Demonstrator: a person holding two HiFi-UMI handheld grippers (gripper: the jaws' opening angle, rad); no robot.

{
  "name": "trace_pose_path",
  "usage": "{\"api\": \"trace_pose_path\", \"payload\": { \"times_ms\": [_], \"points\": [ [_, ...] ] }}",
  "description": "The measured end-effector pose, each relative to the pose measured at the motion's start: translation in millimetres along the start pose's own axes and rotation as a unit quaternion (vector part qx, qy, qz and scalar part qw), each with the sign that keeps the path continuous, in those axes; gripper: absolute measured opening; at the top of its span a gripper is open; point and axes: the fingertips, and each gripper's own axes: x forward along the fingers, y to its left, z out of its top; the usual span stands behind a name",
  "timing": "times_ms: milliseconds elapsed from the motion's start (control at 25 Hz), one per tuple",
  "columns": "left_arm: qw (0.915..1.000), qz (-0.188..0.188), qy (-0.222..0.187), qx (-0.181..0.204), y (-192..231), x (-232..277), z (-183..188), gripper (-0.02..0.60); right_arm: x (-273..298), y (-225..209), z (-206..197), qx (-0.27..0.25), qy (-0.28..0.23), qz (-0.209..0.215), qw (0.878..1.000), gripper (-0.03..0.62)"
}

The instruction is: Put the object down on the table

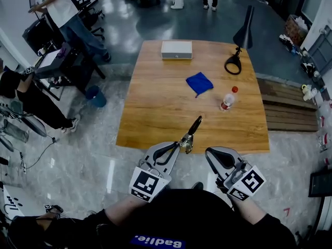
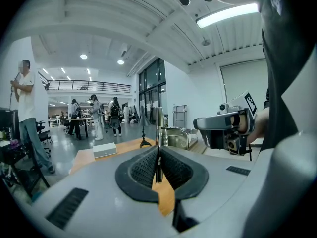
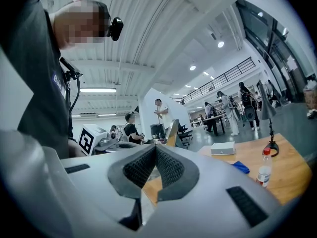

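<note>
Step in hand: carrying to the set-down. My left gripper (image 1: 179,145) has its fingers clamped almost shut on the thin metal end of the tool (image 1: 192,131). Its black handle reaches over the worktop's (image 1: 155,113) near edge, lower centre. My right gripper (image 1: 211,154) has its fingers closed and empty. Next move: lower forward, then release. Bare wood lies ahead; the blue cloth (image 1: 199,83) and bottle (image 1: 227,100) sit farther up.

Table (image 1: 155,108) — warm wood, smooth satin grain; blue cloth (image 1: 199,83) matt and soft; floor (image 1: 93,149) glossy stone.
</note>
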Motion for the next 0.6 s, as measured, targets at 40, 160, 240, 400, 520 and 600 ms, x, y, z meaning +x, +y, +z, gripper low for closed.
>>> {"api": "trace_pose_path", "payload": {
  "times_ms": [40,160,240,400,520,600],
  "points": [
    [1.0,0.004,0.003,0.004,0.2,2.9,-0.9,0.021,-1.9,-2.4,0.2,0.0,-0.001,0.002,1.0,0.005],
    [0.9996,0.019,0.013,0.017,0.0,12.0,-3.9,0.021,-8.7,-8.4,0.0,0.003,-0.002,0.013,1.0,0.005],
    [0.999,0.03,0.021,0.028,-1.4,18.8,-5.1,0.021,-14.8,-12.0,0.2,0.004,-0.002,0.022,1.0,0.005],
    [0.9967,0.047,0.037,0.055,-2.8,32.1,-3.7,0.021,-25.3,-19.0,2.4,0.008,-0.001,0.036,0.999,0.005],
    [0.9942,0.058,0.05,0.076,-3.3,41.8,-8.5,0.021,-31.3,-23.5,-1.2,0.01,0.002,0.045,0.999,0.005],
    [0.9921,0.064,0.061,0.088,0.0,47.4,-16.6,0.021,-32.5,-25.3,-3.4,0.011,0.003,0.048,0.999,0.005]
  ]
}}
